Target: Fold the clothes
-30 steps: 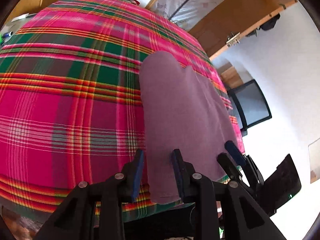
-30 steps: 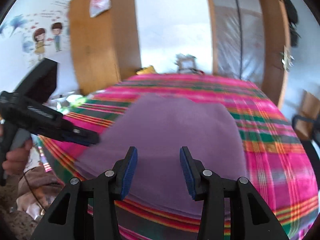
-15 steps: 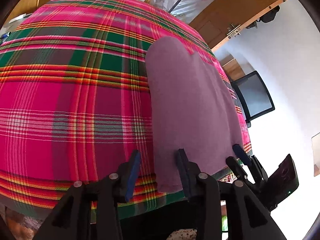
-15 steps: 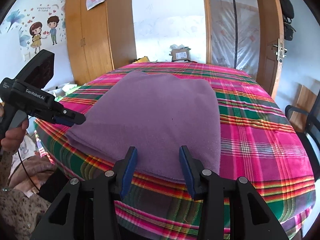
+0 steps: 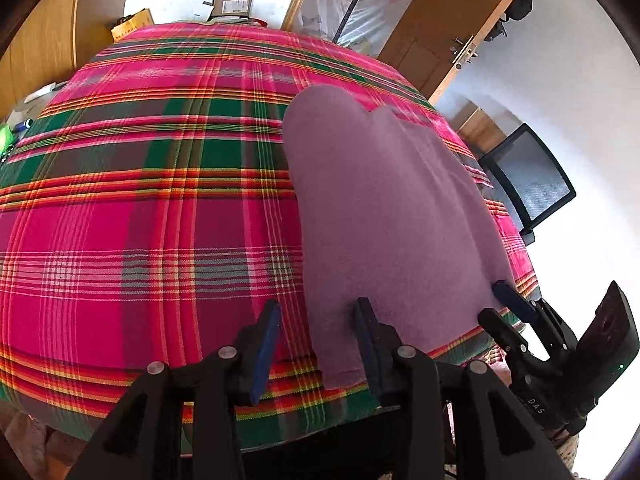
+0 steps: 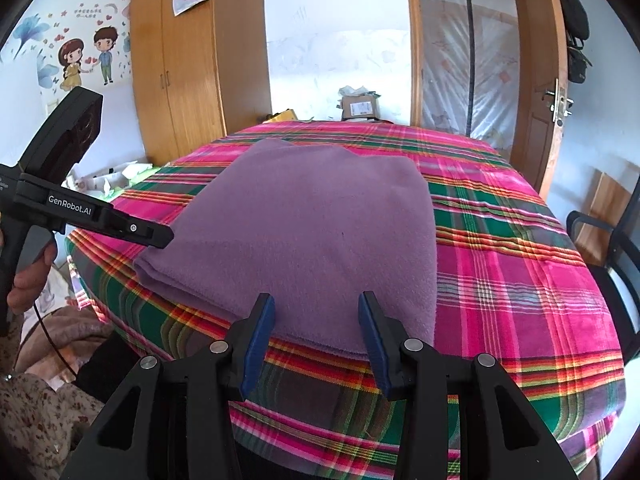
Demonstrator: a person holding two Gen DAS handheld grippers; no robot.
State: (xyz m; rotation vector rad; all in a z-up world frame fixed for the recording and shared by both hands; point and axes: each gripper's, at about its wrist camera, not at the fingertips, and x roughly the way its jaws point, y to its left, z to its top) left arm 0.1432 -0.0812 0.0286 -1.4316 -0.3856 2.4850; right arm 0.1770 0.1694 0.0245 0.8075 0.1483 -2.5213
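A purple fleece garment [image 6: 304,232] lies folded flat in a rectangle on the plaid-covered table, near its front edge; it also shows in the left wrist view [image 5: 384,216]. My left gripper [image 5: 316,340] is open and empty, hovering over the garment's near left corner; it shows at the left of the right wrist view [image 6: 160,236]. My right gripper [image 6: 316,336] is open and empty, just short of the garment's front edge; it shows in the left wrist view [image 5: 500,300] at the garment's right corner.
The table wears a pink, green and red plaid cloth [image 5: 140,220]. A black office chair [image 5: 528,180] stands to the right. A wooden wardrobe [image 6: 176,72], a door [image 6: 548,80] and cardboard boxes [image 6: 358,106] are behind. Floral clothing [image 6: 36,412] lies low at left.
Both grippers have drawn back from the garment and risen slightly. The garment lies still on the table, and both grippers stay open.
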